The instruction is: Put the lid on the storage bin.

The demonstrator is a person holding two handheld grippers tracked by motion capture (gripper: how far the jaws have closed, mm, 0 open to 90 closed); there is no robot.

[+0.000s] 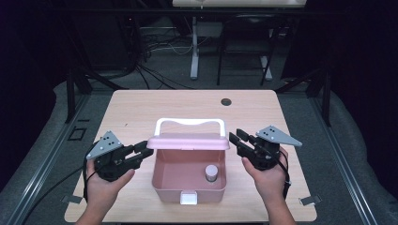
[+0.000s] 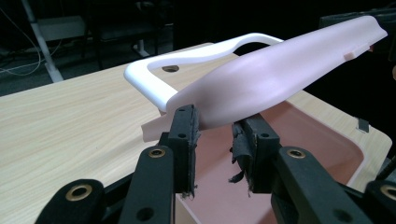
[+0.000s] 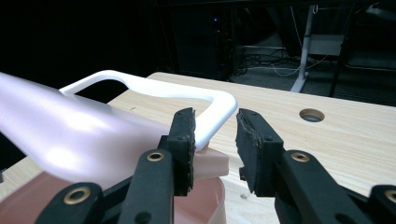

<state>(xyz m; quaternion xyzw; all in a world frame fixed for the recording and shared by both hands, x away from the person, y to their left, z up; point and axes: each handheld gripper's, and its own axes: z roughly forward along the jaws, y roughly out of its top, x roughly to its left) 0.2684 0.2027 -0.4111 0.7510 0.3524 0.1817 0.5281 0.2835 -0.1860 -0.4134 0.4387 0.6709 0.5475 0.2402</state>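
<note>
Currently the pink box (image 1: 189, 180) sits mid-table (image 1: 136, 108), near the front edge, with its lid (image 1: 188, 141) raised and a white handle (image 1: 189, 123) on the lid's top. Left gripper (image 1: 143, 151) is at the lid's left end, and the left gripper view has the lid corner (image 2: 219, 112) between spread jaws, pads not pressing. Right gripper (image 1: 238, 140) is at the right end, jaws apart beside the handle corner (image 3: 219, 112), gripping nothing. A small grey cylinder (image 1: 211, 173) stands inside the box, right side.
</note>
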